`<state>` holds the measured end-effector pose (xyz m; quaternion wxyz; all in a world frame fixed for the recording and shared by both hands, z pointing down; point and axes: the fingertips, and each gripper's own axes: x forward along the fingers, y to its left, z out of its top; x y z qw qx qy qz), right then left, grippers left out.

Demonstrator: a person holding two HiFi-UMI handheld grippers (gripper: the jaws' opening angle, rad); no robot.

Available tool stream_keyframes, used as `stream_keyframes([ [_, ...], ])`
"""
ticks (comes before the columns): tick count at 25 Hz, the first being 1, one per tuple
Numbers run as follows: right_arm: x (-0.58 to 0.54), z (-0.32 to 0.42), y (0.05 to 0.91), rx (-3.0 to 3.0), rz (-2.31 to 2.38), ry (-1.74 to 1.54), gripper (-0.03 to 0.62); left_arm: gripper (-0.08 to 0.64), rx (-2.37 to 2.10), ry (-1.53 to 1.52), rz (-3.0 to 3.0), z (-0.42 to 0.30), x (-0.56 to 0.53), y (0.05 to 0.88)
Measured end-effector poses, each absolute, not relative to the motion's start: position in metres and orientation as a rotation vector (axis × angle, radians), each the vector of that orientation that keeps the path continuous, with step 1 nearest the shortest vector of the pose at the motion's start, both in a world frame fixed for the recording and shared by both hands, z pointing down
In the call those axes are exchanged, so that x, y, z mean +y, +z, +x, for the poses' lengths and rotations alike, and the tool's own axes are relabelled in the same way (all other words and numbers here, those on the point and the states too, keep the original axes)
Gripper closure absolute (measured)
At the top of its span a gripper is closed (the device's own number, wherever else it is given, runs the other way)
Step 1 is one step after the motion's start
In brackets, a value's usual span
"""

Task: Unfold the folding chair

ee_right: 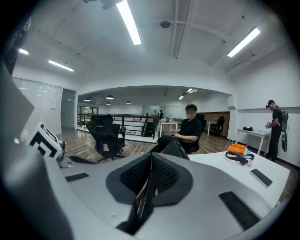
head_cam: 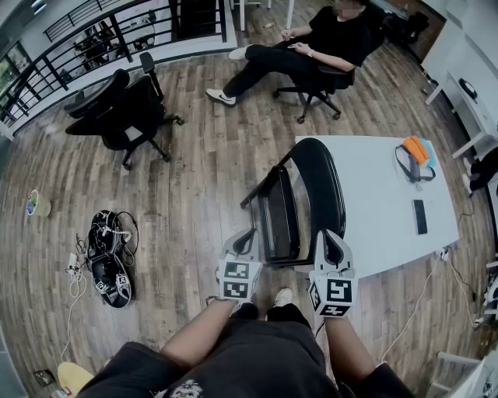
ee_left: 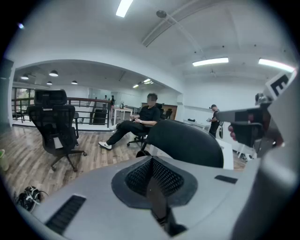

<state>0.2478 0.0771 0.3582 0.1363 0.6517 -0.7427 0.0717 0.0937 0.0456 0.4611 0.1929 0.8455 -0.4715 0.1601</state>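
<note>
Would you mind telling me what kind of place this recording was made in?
Probably an open-plan office: a black wheeled office chair, a white desk, ceiling strip lights and a black railing edging the wood floor.

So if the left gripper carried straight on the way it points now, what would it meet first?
The left gripper would most likely meet the folding chair first: its curved black panel sits dead ahead of the shut jaws, though depth is unclear.

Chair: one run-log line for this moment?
chair: folded, beside table | left gripper: shut, empty | right gripper: shut, empty | unfold: not yet done
</note>
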Motion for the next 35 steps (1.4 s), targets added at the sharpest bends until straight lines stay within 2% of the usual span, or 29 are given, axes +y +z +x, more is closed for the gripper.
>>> stream_keyframes([
  [8, 0.041, 0.289, 0.354, -2.134, 1.915, 0.178, 0.576, 0.554, -1.344, 0.622, 2.255, 0.129, 0.014, 0.491],
  [10, 0.03, 0.302, 0.352, -2.154, 1.889, 0.163, 0.532, 0.549, -1.358, 0.66, 2.22, 0.14, 0.002, 0.5],
  [12, 0.018, 0.315, 0.356, -2.163, 1.842, 0.178, 0.478, 0.487, -1.344, 0.674, 2.177, 0.155, -0.008, 0.51],
  [14, 0.008, 0.325, 0.367, -2.163, 1.788, 0.222, 0.441, 0.389, -1.318, 0.675, 2.138, 0.172, -0.014, 0.519],
  [17, -0.004, 0.335, 0.387, -2.172, 1.702, 0.304, 0.405, 0.34, -1.297, 0.698, 2.095, 0.198, -0.024, 0.54],
  [25, -0.024, 0.339, 0.423, -2.244, 1.508, 0.419, 0.359, 0.291, -1.291, 0.812, 1.95, 0.241, -0.053, 0.607],
  [29, -0.024, 0.342, 0.432, -2.257, 1.454, 0.413, 0.357, 0.287, -1.329, 0.893, 1.941, 0.266, -0.067, 0.633],
  [35, -0.035, 0.34, 0.431, -2.272, 1.434, 0.408, 0.354, 0.287, -1.436, 0.985, 1.874, 0.262, -0.081, 0.668],
])
